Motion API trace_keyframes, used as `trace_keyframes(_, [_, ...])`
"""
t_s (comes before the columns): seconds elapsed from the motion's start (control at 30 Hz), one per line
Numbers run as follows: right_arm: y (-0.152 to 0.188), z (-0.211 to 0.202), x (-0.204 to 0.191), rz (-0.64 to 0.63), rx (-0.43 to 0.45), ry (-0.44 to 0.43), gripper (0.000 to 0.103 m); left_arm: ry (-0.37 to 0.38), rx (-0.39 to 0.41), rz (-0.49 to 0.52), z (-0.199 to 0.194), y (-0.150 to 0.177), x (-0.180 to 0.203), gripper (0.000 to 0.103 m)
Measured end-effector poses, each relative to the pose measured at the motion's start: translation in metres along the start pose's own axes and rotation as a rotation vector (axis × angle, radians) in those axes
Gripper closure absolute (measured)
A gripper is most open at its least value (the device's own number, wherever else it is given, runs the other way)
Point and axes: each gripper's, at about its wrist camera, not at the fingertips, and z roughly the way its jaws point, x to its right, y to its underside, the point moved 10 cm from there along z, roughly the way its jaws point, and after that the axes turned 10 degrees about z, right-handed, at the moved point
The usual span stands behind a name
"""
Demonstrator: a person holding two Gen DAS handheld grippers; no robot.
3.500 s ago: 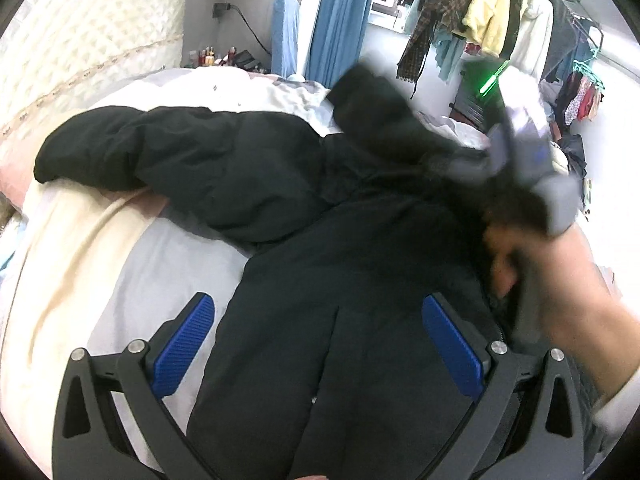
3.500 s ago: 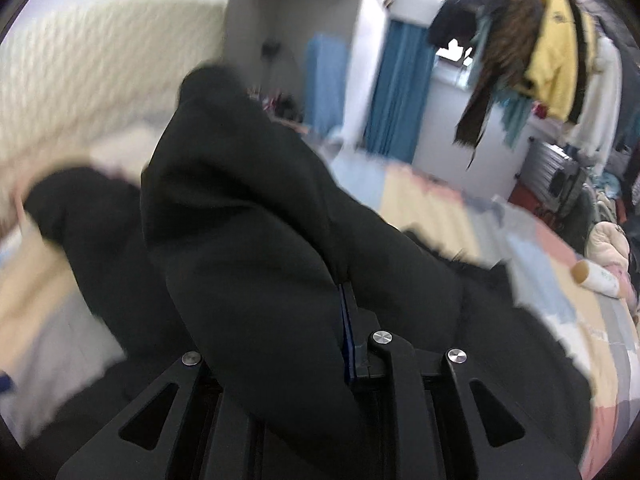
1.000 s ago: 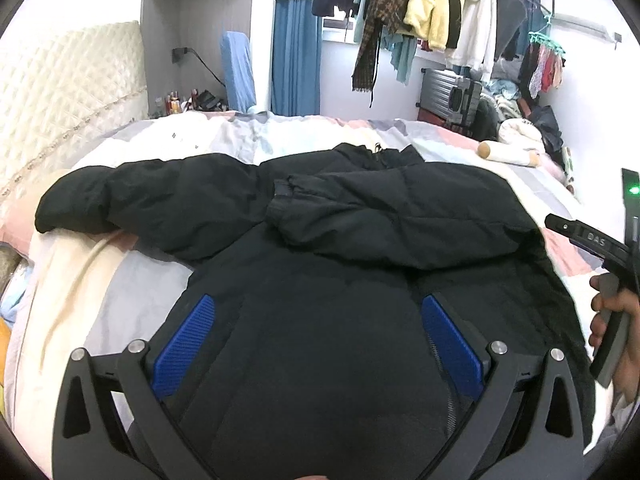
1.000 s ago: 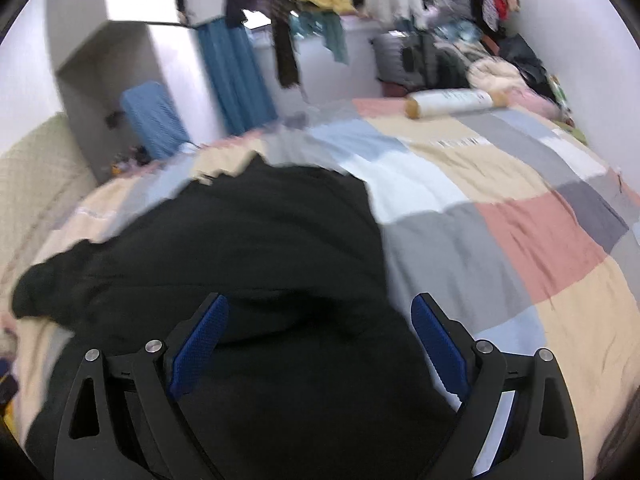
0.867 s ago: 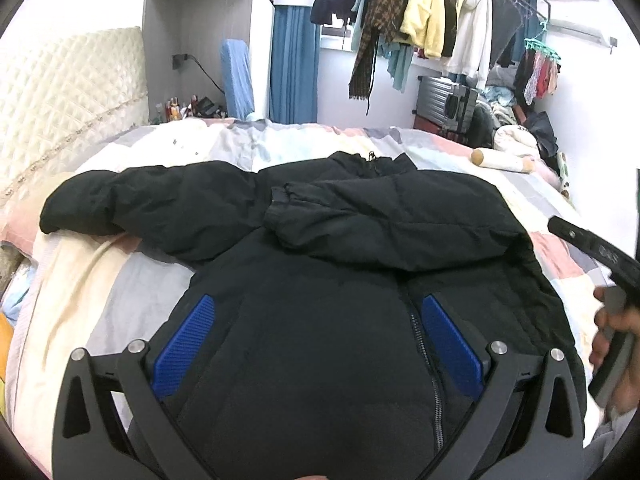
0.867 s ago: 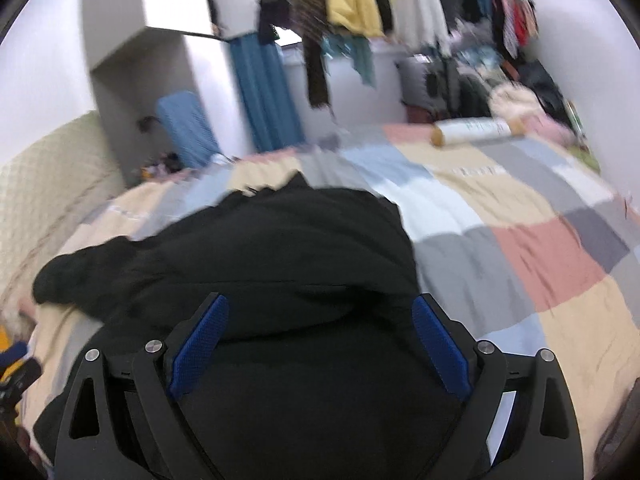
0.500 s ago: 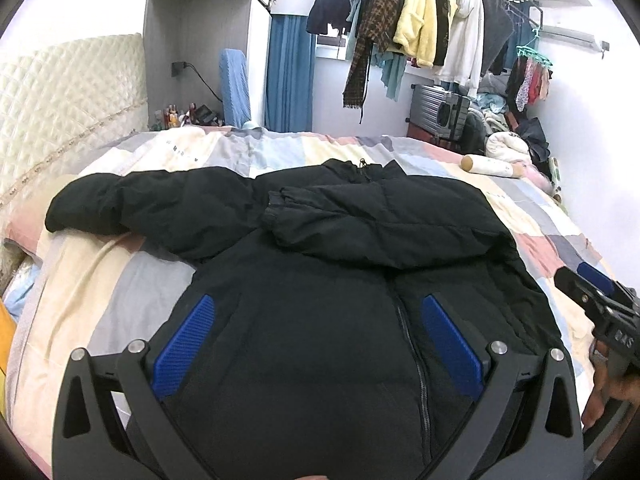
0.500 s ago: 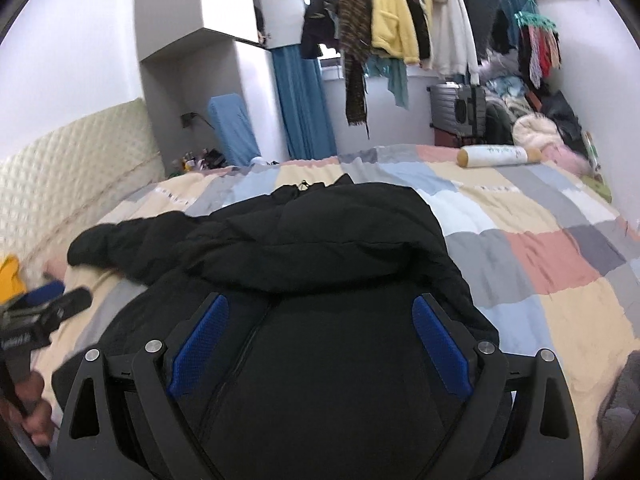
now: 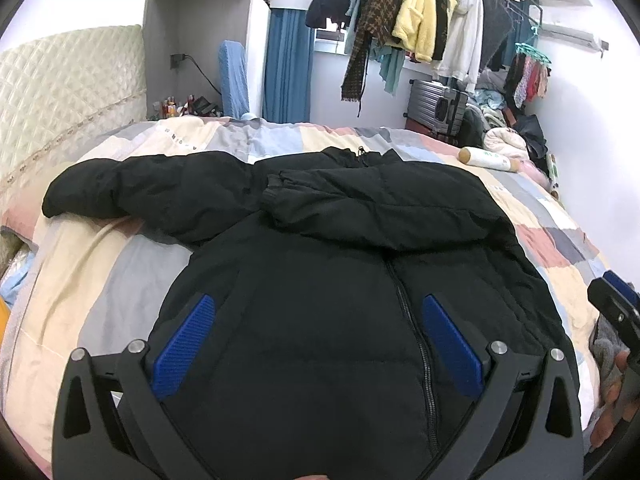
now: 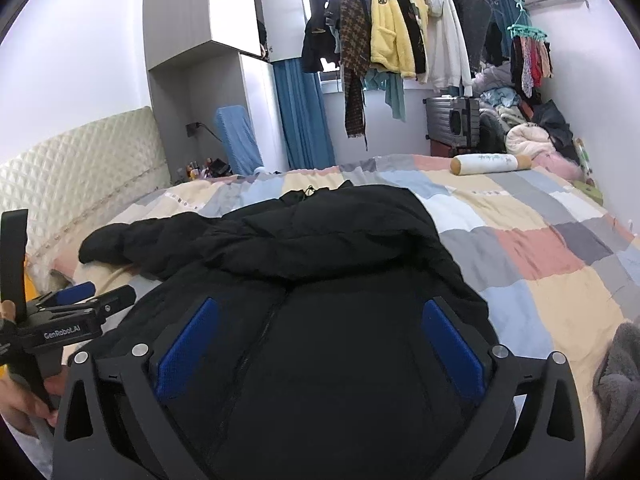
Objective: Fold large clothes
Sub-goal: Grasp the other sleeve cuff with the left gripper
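Left wrist view showed the left gripper (image 9: 316,344) spread wide and empty; the right gripper (image 10: 316,344), just opened wider, also held nothing. Both hovered over the black puffer jacket (image 9: 340,280) at frame centre. Its folded sleeve (image 9: 372,208) might spring back; the bedspread (image 10: 540,260) lay clear rightward.

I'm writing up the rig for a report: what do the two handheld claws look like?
Both match. The left claw and right claw have black, angular frames with triangular cut-outs and silver bolts; each finger carries a ribbed blue pad. White "GenRobot.AI" lettering marks the left claw's side. No cables or sleeves are visible.
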Motion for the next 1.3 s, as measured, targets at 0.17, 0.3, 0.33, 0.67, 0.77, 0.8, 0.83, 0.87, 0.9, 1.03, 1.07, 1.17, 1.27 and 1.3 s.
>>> trace_keyframes(0.17, [0.005,0.008,0.002,0.002,-0.026,-0.008,0.0,0.004,0.006,-0.009,0.0,-0.011,-0.012,0.0])
trace_keyframes(0.3, [0.008,0.01,0.001,-0.009,-0.037,-0.014,0.0,-0.002,0.008,-0.043,0.0,-0.027,-0.036,0.0])
trace_keyframes(0.33, [0.008,0.011,0.001,-0.012,-0.039,-0.014,0.0,-0.006,0.003,-0.053,0.0,-0.031,-0.045,0.0])
trace_keyframes(0.67, [0.014,0.015,-0.004,-0.017,-0.064,-0.026,0.0,-0.171,-0.007,-0.097,0.008,-0.078,-0.162,0.0])
trace_keyframes(0.77, [0.015,0.017,-0.003,-0.016,-0.073,-0.02,0.0,-0.225,-0.026,-0.138,0.019,-0.087,-0.209,0.0])
trace_keyframes(0.8, [0.016,0.018,-0.003,-0.016,-0.077,-0.018,0.0,-0.235,-0.028,-0.162,0.022,-0.089,-0.225,0.0])
trace_keyframes(0.83, [0.017,0.02,-0.003,-0.016,-0.081,-0.017,0.0,-0.25,-0.025,-0.192,0.025,-0.092,-0.246,0.0])
trace_keyframes(0.87, [0.018,0.021,-0.003,-0.018,-0.086,-0.014,0.0,-0.263,-0.021,-0.213,0.026,-0.093,-0.26,0.0])
trace_keyframes(0.9, [0.019,0.023,-0.003,-0.019,-0.091,-0.01,0.0,-0.271,-0.018,-0.234,0.027,-0.094,-0.275,0.0])
trace_keyframes(1.03, [0.024,0.029,-0.003,-0.014,-0.113,-0.003,0.0,-0.248,-0.016,-0.363,0.036,-0.087,-0.335,0.0])
trace_keyframes(1.07, [0.025,0.03,-0.003,-0.014,-0.119,0.0,0.0,-0.262,-0.019,-0.392,0.04,-0.081,-0.352,0.0])
trace_keyframes(1.17, [0.028,0.037,-0.006,-0.019,-0.137,0.015,0.0,-0.23,-0.028,-0.507,0.051,-0.064,-0.389,0.0])
trace_keyframes(1.27, [0.032,0.043,-0.007,-0.022,-0.153,0.032,0.0,-0.203,-0.025,-0.602,0.068,-0.044,-0.419,0.0])
trace_keyframes(1.3, [0.034,0.046,-0.006,-0.018,-0.162,0.038,0.0,-0.195,-0.024,-0.638,0.075,-0.036,-0.429,0.0])
